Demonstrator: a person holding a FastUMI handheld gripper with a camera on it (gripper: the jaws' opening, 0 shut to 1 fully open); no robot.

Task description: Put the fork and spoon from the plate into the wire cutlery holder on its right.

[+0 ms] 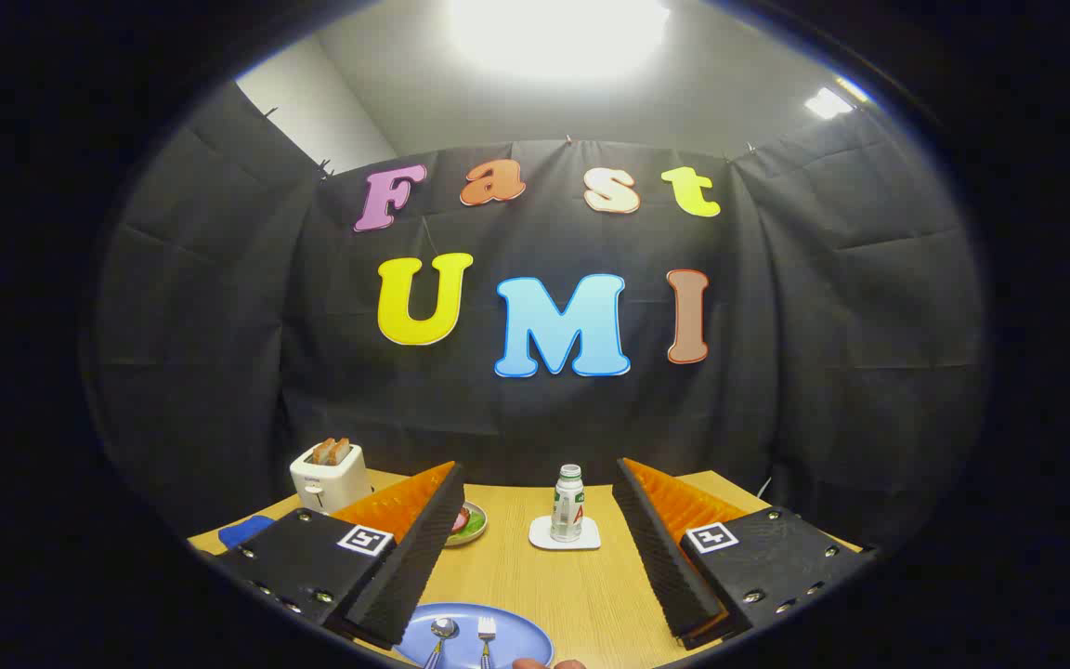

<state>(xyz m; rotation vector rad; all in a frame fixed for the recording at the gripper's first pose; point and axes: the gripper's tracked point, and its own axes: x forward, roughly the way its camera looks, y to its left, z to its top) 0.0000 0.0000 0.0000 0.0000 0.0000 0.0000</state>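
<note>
Gripper view had my gripper (535, 548) spread wide, empty. Spoon (440, 636) and fork (486, 637) lay on the plate (521, 641) at six o'clock. I judged a low dip best.

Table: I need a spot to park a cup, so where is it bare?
Bare wood lies between the open gripper fingers, bordered by the blue plate, with spoon and fork, and the bottle on its coaster. It is crowded by the toaster and food dish.

Black cloth wall (535, 409), wooden table (591, 595), bright ceiling light (558, 23)
</note>
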